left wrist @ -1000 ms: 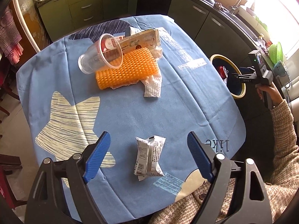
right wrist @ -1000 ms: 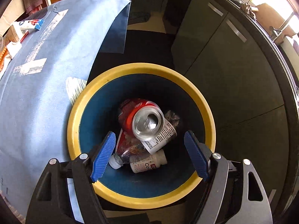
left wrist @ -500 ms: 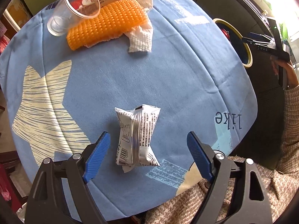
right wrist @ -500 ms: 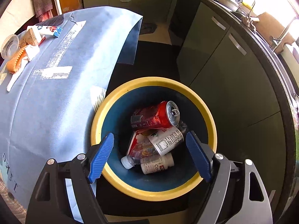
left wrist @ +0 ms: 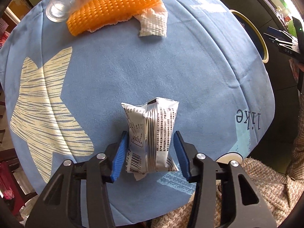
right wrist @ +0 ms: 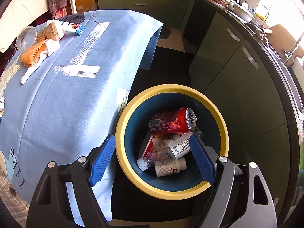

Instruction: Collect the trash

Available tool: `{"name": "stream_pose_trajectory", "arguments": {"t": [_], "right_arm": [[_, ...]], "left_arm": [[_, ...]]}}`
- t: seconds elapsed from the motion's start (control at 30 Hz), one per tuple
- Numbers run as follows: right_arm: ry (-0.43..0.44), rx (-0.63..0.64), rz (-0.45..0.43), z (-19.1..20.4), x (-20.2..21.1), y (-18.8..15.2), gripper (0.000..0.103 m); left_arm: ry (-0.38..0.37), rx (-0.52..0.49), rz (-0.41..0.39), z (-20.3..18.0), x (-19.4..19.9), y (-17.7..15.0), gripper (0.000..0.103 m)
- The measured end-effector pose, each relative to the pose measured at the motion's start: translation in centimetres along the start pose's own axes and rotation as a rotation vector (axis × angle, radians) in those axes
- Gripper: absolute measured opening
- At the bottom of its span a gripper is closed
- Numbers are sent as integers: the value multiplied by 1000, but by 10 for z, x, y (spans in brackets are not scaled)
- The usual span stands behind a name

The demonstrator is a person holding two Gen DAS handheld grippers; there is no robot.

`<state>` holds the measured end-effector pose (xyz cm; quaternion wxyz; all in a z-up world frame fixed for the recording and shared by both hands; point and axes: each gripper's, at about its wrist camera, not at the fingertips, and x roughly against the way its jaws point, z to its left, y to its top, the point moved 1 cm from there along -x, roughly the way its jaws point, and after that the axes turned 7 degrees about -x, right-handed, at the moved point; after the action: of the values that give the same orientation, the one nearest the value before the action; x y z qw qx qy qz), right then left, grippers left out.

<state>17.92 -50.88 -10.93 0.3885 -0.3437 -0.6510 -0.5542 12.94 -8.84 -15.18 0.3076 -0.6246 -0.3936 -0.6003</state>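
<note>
The left gripper (left wrist: 150, 152) is closing around the crinkly white and silver foil snack wrapper (left wrist: 151, 134) at the near edge of the blue tablecloth (left wrist: 117, 72), left pad touching, right pad a hair off. Looks light, soft and slippery, so I'd pinch mid-body across the seam. Right gripper (right wrist: 152, 159) hangs wide open, empty, over the yellow-rimmed blue trash bin (right wrist: 121, 125) beside the table
</note>
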Motion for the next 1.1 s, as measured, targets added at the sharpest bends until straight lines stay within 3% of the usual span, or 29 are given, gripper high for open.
{"name": "stream_pose_trajectory", "arguments": {"t": [0.3,0.63,0.9,1.1], "right_arm": [[10,-16,-18,-3,10,-6,79],[34,-70,-71,-9,31,-31,79],[32,-193,-172,-44,81,-82,81],[-7,-289,-196,-77,105,-129,82]], "left_arm": [[-9,0,-17,11,6,2,35],[-11,-100,-102,-12,61,24,35],[-54,-325,-183,-111,88,110,35],[-131,-455,-195,-214,63,197,35]]}}
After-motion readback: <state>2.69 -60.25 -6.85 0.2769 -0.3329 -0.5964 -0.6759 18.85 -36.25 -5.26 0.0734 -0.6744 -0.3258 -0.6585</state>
